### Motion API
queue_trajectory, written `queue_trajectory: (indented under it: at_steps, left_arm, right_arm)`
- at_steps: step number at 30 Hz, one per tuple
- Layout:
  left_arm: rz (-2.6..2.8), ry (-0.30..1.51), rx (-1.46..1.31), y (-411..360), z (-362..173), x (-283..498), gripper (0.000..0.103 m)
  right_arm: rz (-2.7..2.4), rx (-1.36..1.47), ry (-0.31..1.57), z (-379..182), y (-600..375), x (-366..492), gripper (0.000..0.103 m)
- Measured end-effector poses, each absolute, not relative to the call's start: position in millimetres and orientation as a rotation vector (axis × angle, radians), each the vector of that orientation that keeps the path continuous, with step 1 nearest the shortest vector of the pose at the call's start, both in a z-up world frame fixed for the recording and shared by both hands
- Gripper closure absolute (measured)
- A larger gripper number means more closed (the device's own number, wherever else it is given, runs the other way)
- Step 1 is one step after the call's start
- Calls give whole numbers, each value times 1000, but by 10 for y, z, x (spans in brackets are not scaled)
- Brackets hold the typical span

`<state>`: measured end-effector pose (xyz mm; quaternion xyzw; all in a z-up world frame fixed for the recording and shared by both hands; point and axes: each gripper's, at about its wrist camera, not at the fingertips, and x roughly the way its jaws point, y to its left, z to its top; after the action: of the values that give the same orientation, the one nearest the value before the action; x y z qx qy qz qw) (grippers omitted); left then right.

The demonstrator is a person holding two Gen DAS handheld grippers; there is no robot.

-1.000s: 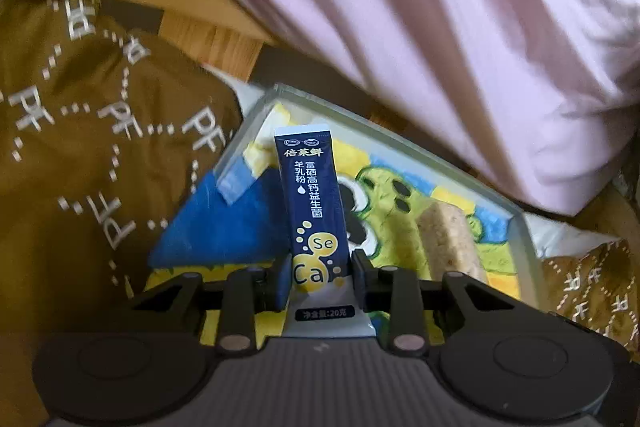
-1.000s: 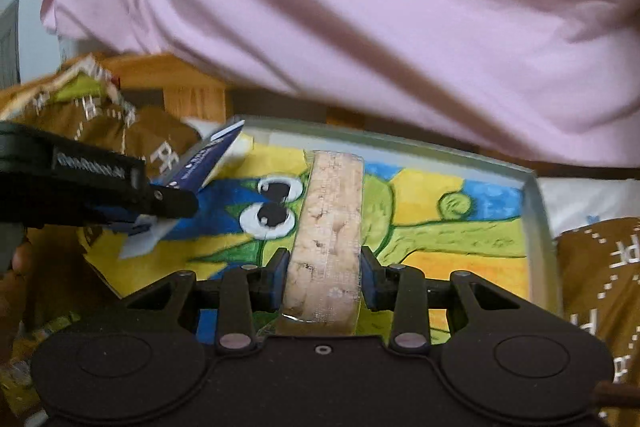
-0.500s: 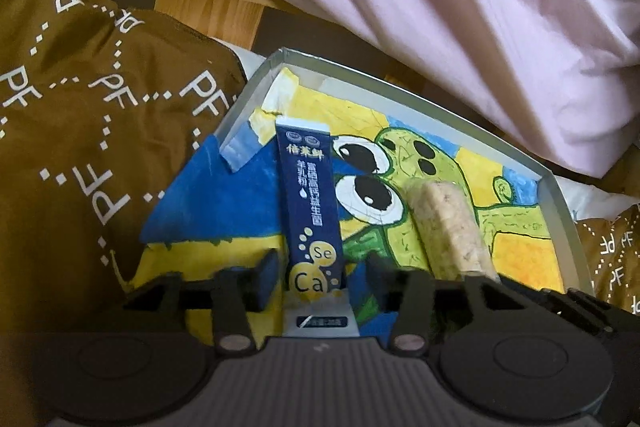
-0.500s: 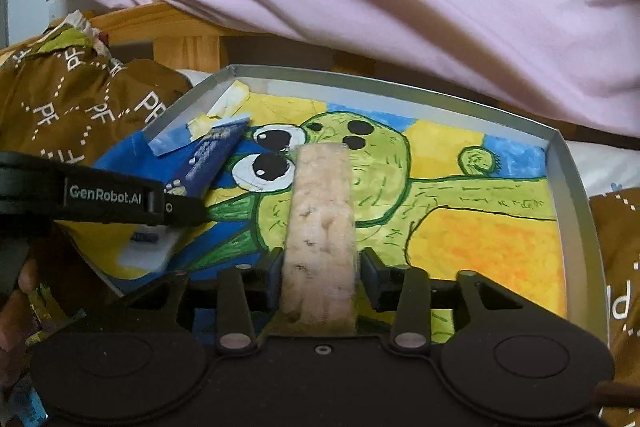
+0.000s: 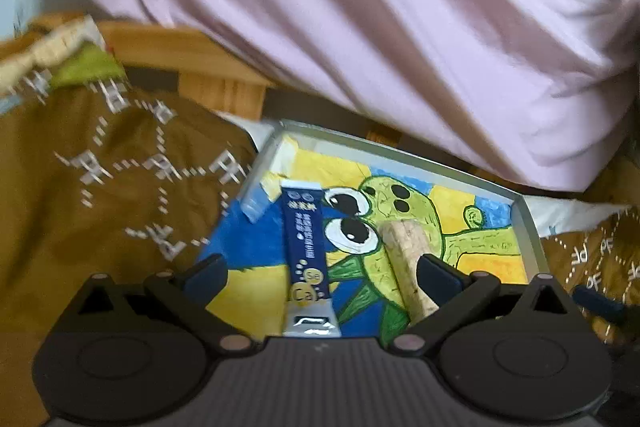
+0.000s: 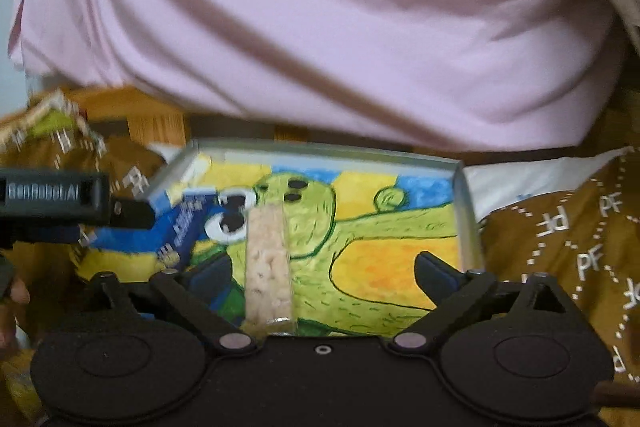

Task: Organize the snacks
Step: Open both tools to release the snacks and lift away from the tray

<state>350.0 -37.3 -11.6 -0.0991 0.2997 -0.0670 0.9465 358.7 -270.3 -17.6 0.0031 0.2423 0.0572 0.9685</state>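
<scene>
Gaping wide, left tool [image 5: 320, 273] clear of sachet [image 5: 306, 247]; right tool [image 6: 322, 273] off bar [image 6: 267, 259].

Ahead of the black left gripper [image 5: 320, 269] lies a navy sachet [image 5: 306, 247] with yellow circles and a silver end. Between the black right gripper's [image 6: 322, 273] blue-padded fingers [image 6: 434, 273] sits a pale beige grain bar [image 6: 267, 263]. The grey-rimmed tray [image 6: 464, 203] under both bears a green cartoon creature on yellow, blue and orange. Brown cloth [image 5: 120, 187] to either side carries white dotted letters. Beyond hangs pink fabric [image 6: 320, 27].
</scene>
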Motion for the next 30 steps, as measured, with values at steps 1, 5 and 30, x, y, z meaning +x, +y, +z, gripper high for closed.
queue_trajectory:
  at_steps: [1, 5, 30]
  left_arm:
    - [-128, 598, -181, -375, -81, 3428, 1]
    - [-93, 567, -131, -352, 53, 3141, 0]
    - [-11, 438, -187, -189, 263, 1433, 0]
  right_arm:
    - [112, 17, 477, -129, -2727, 3518, 2]
    - [111, 18, 443, 38, -2797, 3239, 1]
    - [103, 72, 347, 374, -3039, 1594, 1]
